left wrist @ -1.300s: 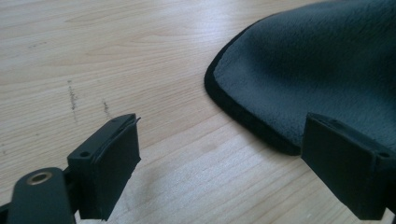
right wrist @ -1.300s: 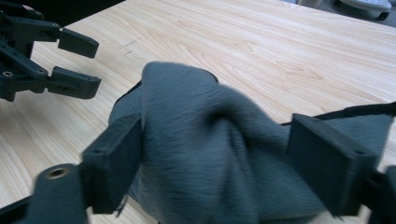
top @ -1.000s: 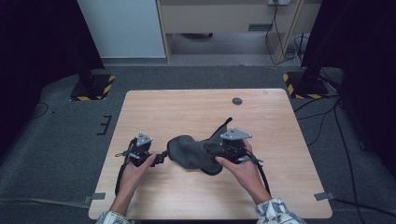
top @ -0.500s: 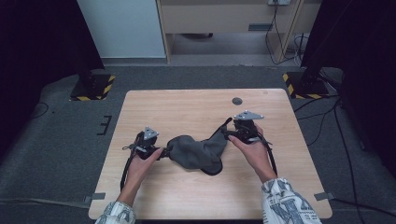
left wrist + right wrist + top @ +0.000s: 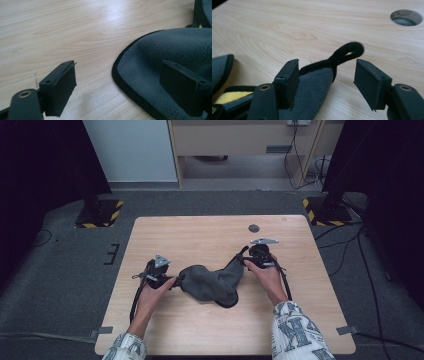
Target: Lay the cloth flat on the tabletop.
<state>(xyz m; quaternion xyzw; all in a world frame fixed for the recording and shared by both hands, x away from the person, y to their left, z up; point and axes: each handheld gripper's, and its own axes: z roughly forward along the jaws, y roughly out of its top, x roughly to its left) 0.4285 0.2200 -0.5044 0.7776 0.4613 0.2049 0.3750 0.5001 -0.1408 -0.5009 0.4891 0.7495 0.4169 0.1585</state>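
A dark grey fleece piece [image 5: 210, 282] with black binding lies crumpled at the middle of the wooden table [image 5: 200, 237]. My left gripper [image 5: 175, 281] sits at its left edge. Its jaws [image 5: 120, 68] stand wide apart, one pad over bare wood and the other over the fleece [image 5: 160, 52]. My right gripper [image 5: 244, 261] is at the far right corner of the fleece. There a pointed tip with a black loop [image 5: 348, 51] lies between the jaws [image 5: 327, 72]. These jaws have just been closing, with a gap still showing beside the right pad [image 5: 369, 80]. A yellow patch [image 5: 229, 97] shows inside the fleece.
A round cable hole [image 5: 254, 228] sits in the table beyond the right gripper and appears close ahead [image 5: 406, 17] in the right gripper view. Two black stands with striped bases [image 5: 100, 212] [image 5: 327, 210] flank the table's far corners. A cabinet stands behind.
My right gripper has moved away from me and to the right, to the fleece's far corner, and its jaws have narrowed. The fleece now stretches out toward it. The left gripper has barely moved.
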